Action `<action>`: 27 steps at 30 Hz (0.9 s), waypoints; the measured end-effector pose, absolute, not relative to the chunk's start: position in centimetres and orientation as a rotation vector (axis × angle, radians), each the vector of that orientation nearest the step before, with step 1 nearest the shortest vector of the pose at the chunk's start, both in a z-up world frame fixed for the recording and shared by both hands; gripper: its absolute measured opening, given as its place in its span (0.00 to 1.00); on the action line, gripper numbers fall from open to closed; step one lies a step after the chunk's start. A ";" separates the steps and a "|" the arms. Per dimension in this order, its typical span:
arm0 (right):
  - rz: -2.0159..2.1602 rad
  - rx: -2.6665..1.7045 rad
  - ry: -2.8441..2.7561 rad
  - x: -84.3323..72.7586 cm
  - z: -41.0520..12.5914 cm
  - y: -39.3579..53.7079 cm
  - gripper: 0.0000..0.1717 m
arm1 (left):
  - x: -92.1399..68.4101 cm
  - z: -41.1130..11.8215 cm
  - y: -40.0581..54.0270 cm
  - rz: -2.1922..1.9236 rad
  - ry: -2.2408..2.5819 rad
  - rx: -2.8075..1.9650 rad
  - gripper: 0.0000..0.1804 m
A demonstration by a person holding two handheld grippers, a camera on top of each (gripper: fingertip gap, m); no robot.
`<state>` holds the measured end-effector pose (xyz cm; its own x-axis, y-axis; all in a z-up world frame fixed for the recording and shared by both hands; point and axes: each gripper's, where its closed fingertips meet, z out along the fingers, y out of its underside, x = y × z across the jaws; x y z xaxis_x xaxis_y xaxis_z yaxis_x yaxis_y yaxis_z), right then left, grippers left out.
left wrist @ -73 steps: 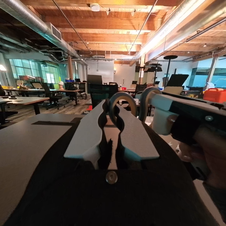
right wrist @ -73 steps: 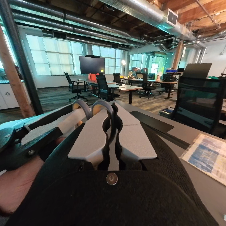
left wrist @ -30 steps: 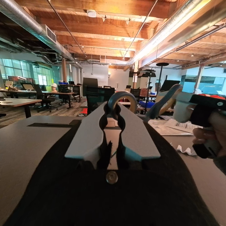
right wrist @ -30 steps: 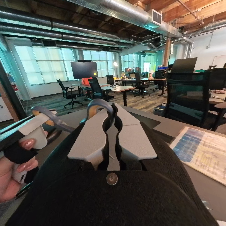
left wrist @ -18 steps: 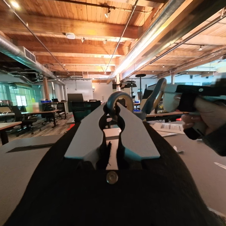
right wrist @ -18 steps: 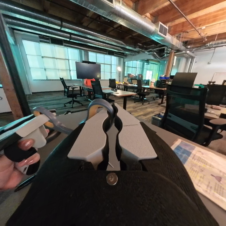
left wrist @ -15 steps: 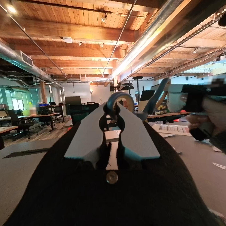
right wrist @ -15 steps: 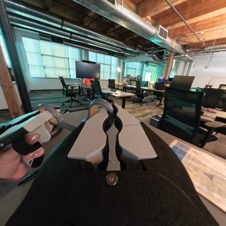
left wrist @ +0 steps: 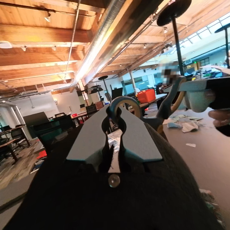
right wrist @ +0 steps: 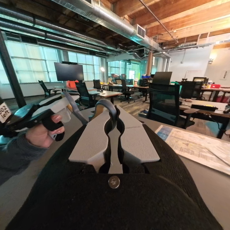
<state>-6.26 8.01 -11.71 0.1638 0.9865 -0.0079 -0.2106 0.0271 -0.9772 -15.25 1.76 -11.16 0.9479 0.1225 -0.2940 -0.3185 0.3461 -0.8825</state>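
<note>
I pinch each grey-blue, tan-lined loop handle of the scissors (right wrist: 87, 115) with my left gripper (left wrist: 116, 112) and right gripper (right wrist: 113, 112); I judge a spread open.

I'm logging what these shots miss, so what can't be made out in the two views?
- Scissors' blades: only the grey handle loops show in the left wrist view; the left tool hides the rest.
- Left wrist view: a mosaic patch covers something above the right tool.
- Printed sheet, right wrist view: cut by the edge.
- Paper scraps, left wrist view: motion-blurred.
</note>
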 end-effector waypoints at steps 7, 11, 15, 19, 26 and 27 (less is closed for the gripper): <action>1.088 -1.168 -0.874 -4.1 -12.5 5.5 0.00 | -13.9 -9.6 2.9 0.115 0.421 -1.260 0.01; 1.087 -1.232 -0.884 -3.9 -13.1 4.3 0.00 | -13.3 -9.3 3.1 -0.030 0.538 -1.349 0.01; 1.060 -1.299 -0.947 -4.8 -14.3 2.7 0.00 | -14.3 -10.5 2.8 -0.088 0.561 -1.442 0.00; 1.026 -1.331 -0.970 -5.9 -15.0 1.3 0.00 | -15.9 -11.8 3.2 -0.115 0.541 -1.511 0.00; 0.996 -1.361 -0.923 -7.0 -15.9 0.3 0.00 | -17.3 -12.7 4.0 -0.097 0.502 -1.531 0.00; 1.000 -1.370 -0.917 -7.0 -16.2 0.2 0.00 | -17.4 -13.0 4.2 -0.095 0.500 -1.540 0.00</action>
<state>-7.02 0.23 -16.17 0.3315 0.9420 -0.0520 -0.0296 -0.0447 -0.9986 -17.39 4.18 -12.97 0.8964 -0.3664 -0.2492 -0.2491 0.0485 -0.9673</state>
